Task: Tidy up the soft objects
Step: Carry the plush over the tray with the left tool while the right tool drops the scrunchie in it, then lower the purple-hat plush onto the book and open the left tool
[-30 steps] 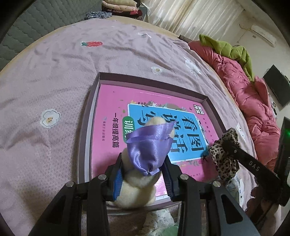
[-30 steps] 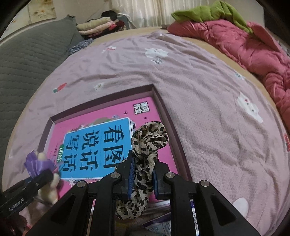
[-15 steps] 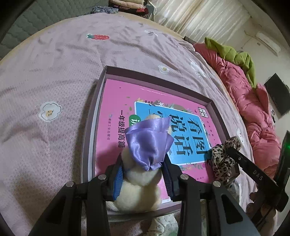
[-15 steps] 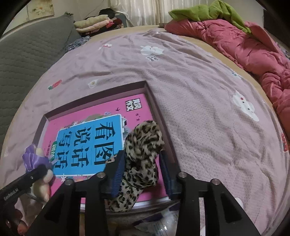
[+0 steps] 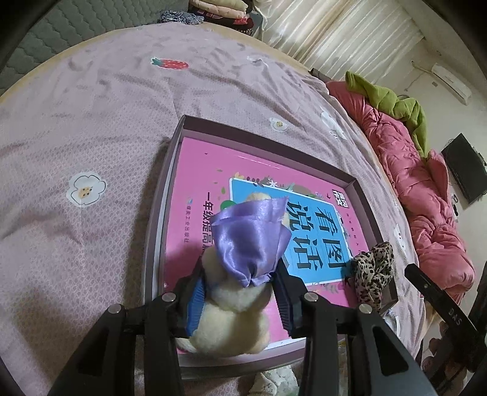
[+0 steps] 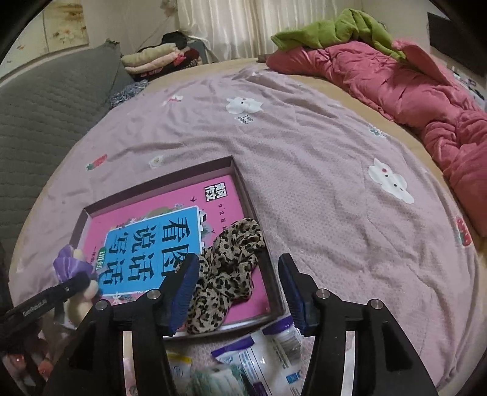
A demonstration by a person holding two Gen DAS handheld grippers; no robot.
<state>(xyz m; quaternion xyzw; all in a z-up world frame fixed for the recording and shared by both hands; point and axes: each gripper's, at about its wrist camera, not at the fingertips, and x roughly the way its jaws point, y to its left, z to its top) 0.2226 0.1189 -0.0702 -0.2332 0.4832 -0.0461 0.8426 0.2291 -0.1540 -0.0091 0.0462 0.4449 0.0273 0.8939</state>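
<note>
While both tools work over the bed, the scene reads as follows:

Left tool (image 5: pixel 240 300): pressed onto the cream plush toy (image 5: pixel 234 319); both blue pads touch its sides, just below the neck.
Plush toy: upright between the fingers; a purple satin bow (image 5: pixel 249 240) sits on top; its base is at the near left corner of the shallow box (image 5: pixel 158 231), and whether it rests on the book cannot be told.
Right tool (image 6: pixel 239 292): spread wide, pinching nothing; the left pad (image 6: pixel 182 292) is just beside the leopard-print scrunchie (image 6: pixel 226 274); the right pad is apart from it, beyond the box's right wall.
Leopard-print scrunchie: lying crumpled in the near right corner of the box, on the pink book (image 6: pixel 158 231); its near end drapes toward the front wall.
Pink book: flat inside the box, filling most of the floor; blue panel with Chinese characters.
Shallow box: purple-walled, open, resting on the mauve bedsheet (image 6: pixel 304 170).
Surroundings: pink quilt (image 6: pixel 411 82) and green cloth (image 6: pixel 334 27) at the far right of the bed; plastic packets (image 6: pixel 258 359) just in front of the box.
</note>
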